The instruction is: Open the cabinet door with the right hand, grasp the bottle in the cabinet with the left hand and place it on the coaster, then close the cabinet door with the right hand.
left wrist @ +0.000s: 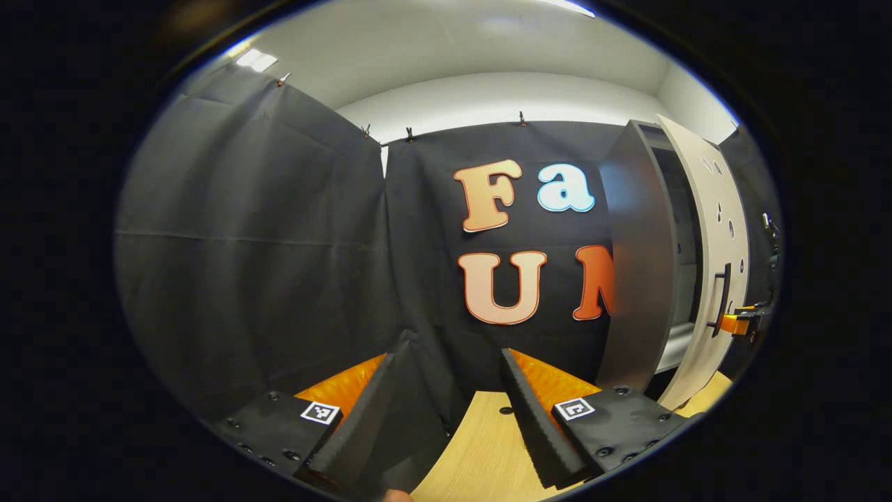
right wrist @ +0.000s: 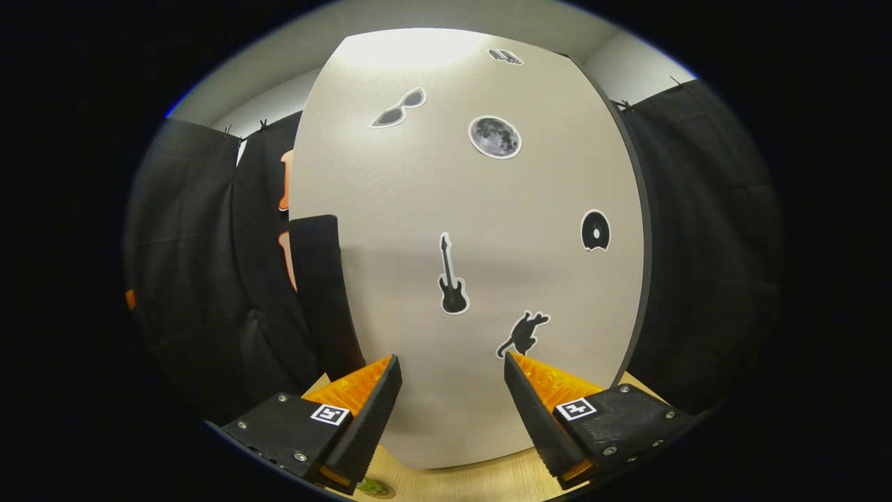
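Left claw (left wrist: 446, 408) is spread wide with nothing in it, hovering low over the wooden tabletop (left wrist: 481, 446) and facing the black curtain. Off to its right stands the cabinet (left wrist: 637, 265), dark grey side toward it, with the pale door (left wrist: 718, 244) swung partly out. You can see a dark handle (left wrist: 721, 300) on the door, and what looks like the other claw's tip right by that handle, though it's too small at the edge to say if they touch. Inside of the cabinet is just a dark sliver from here, so can't tell what's in it.

Right claw (right wrist: 449, 401) is also wide open, empty, parked right up against the door's face (right wrist: 460, 230), which is covered in little stickers: guitar (right wrist: 451, 279), moon (right wrist: 495, 136), sunglasses (right wrist: 398, 109), cat (right wrist: 523, 333). Door's right edge curves down toward the tabletop with black curtain beyond it. Plenty of free room around the left claw, hardly any ahead of the right one.
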Tool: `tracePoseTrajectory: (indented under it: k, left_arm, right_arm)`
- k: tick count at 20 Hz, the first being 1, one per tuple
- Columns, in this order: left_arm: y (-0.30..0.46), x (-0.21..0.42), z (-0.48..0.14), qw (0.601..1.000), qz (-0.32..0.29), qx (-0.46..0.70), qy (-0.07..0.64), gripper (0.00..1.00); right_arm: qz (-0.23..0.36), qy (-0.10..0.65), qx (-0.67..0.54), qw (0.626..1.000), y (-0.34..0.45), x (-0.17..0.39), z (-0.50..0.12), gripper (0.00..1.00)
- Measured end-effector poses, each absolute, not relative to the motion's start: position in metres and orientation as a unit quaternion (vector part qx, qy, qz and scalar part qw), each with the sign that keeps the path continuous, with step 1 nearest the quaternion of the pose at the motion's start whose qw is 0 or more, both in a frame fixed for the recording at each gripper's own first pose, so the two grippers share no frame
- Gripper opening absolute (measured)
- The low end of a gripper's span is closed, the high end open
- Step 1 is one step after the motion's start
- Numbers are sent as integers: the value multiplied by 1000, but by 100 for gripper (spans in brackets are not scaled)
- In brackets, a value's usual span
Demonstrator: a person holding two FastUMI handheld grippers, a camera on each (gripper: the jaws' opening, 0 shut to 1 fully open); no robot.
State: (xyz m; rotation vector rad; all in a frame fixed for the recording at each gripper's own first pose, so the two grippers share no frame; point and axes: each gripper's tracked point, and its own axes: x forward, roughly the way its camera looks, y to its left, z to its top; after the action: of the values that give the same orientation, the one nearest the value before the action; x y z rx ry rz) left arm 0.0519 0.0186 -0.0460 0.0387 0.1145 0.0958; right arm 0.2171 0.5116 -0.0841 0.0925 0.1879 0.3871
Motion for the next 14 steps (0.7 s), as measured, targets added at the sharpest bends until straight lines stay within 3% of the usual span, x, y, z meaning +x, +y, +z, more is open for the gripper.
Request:
tracePoseTrajectory:
  k: [14]
  left_arm:
    - [15, 82, -57, 997, 51, 29, 54, 96]
  right_arm:
    - [194, 104, 46, 974, 521, 233, -92, 92]
